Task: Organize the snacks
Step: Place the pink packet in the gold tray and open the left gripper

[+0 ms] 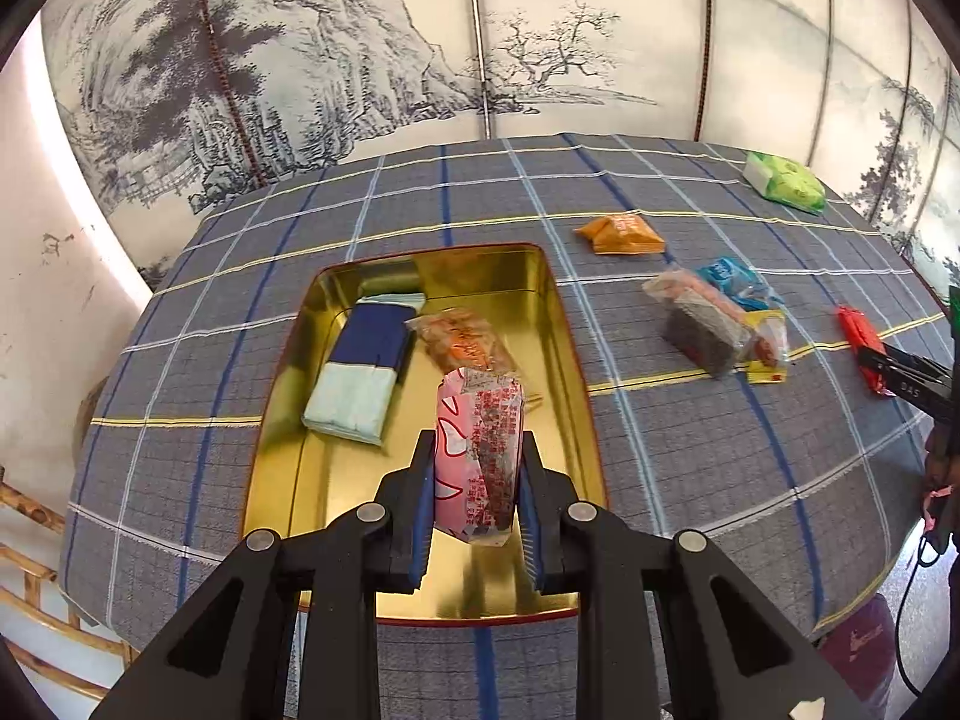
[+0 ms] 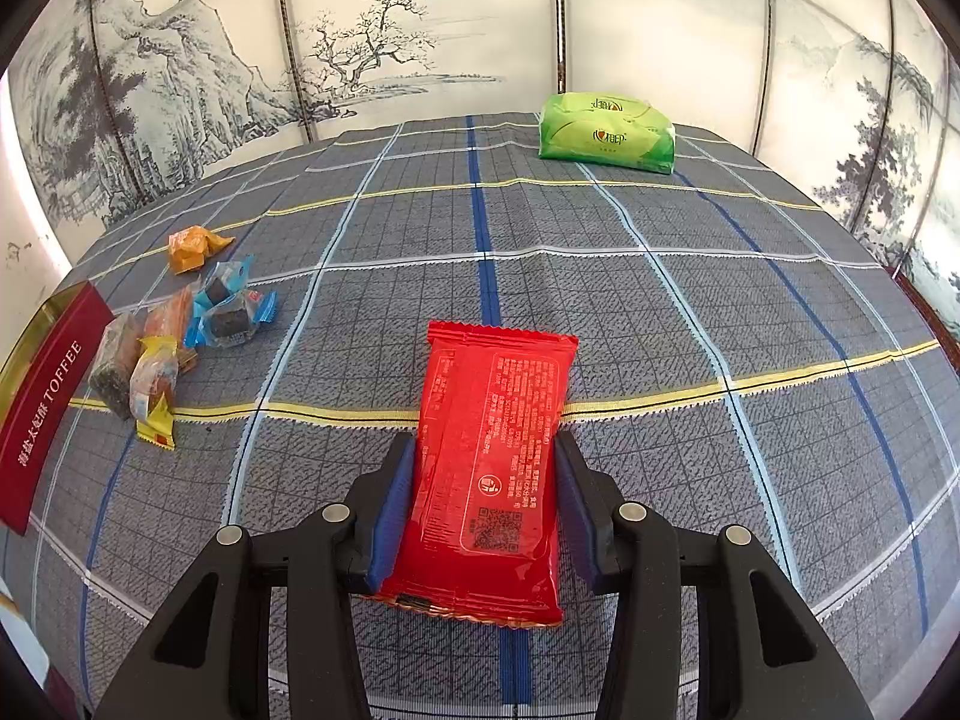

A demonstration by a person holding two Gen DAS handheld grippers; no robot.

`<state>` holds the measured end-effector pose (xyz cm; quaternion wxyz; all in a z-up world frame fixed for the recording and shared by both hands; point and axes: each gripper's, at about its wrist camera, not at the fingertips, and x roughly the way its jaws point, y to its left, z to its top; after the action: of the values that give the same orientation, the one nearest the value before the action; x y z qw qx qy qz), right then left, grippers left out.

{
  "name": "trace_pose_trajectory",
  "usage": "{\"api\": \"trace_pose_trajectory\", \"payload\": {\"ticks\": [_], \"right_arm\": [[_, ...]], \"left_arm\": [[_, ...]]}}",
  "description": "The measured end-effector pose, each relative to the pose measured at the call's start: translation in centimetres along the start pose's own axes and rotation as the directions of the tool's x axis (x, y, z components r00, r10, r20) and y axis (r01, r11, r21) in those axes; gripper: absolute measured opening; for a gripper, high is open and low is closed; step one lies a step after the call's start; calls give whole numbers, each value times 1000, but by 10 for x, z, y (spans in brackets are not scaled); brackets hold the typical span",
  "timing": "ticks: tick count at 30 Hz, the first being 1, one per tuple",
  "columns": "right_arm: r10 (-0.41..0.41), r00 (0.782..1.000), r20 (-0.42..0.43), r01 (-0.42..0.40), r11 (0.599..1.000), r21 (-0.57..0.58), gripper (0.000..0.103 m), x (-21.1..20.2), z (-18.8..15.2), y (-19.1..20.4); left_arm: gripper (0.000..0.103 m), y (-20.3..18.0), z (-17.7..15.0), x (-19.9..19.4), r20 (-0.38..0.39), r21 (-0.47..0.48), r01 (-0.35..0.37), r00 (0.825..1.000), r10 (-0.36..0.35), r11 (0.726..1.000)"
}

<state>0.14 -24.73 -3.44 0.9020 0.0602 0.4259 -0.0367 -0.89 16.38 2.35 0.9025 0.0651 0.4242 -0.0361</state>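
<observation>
Plaid-clothed table before a folding screen painted with ink landscape; snacks partly sorted into a gold tin.

Item 1: gold tin, open, lying on the cloth, dark red outer wall lettered TOFFEE; holds a blue-and-pale-green packet at its left and a clear orange-printed packet beside it. Item 2: left gripper, clenched on a pink-and-white snack packet, held on edge above the tin's near half. Item 3: right gripper, grasping a red snack packet by its long sides, over the cloth. Item 4: loose cluster of small wrapped snacks, blue, yellow and clear wrappers, on the cloth just right of the tin. Item 5: orange packet, just behind the cluster. Item 6: green tissue pack, far edge of the table.
</observation>
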Motion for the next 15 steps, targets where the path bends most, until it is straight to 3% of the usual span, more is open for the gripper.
{"api": "trace_pose_trajectory", "payload": {"ticks": [15], "right_arm": [[-3,1000,0,3,1000,-2,46,0,0,1]], "left_arm": [[22,32,-4,22,-6,-34,-96,995,95,995]]}}
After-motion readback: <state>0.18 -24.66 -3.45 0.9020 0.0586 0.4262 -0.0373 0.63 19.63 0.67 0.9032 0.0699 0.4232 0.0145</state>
